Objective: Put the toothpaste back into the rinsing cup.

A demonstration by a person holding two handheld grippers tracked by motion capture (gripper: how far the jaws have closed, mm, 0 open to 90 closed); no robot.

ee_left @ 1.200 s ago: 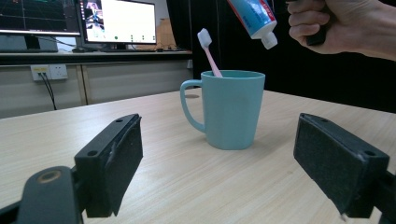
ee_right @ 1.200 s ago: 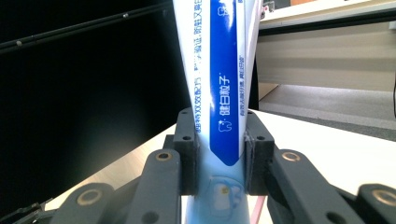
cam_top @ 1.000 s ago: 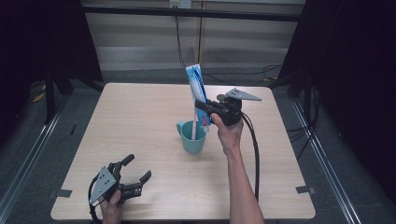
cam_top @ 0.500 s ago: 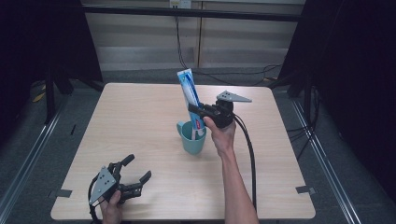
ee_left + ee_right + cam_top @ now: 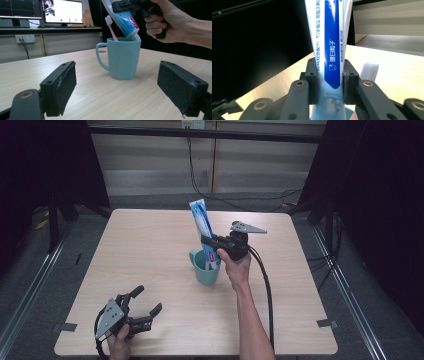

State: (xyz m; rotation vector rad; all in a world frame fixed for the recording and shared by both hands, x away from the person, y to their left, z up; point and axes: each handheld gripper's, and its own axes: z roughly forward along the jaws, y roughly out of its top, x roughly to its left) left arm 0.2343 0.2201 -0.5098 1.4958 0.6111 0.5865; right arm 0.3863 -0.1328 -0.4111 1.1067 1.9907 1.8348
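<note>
A teal mug [image 5: 205,267] [image 5: 122,58] stands near the middle of the table, with a pink toothbrush [image 5: 110,27] [image 5: 369,70] leaning inside it. My right gripper [image 5: 210,242] [image 5: 329,83] is shut on a blue and white toothpaste tube [image 5: 201,227] [image 5: 122,17] [image 5: 329,42]. The tube stands cap down, its lower end at the mug's rim. My left gripper [image 5: 145,307] [image 5: 125,92] rests open near the table's front left edge, pointing toward the mug, with nothing between its jaws.
The wooden table [image 5: 150,250] carries little besides the mug. A black cable [image 5: 265,290] trails from the right gripper along the person's forearm. Monitors [image 5: 62,11] stand on a desk beyond the table in the left gripper view.
My right gripper has moved left and down with the toothpaste tube, bringing its lower end to the mug. The left gripper has stayed in place.
</note>
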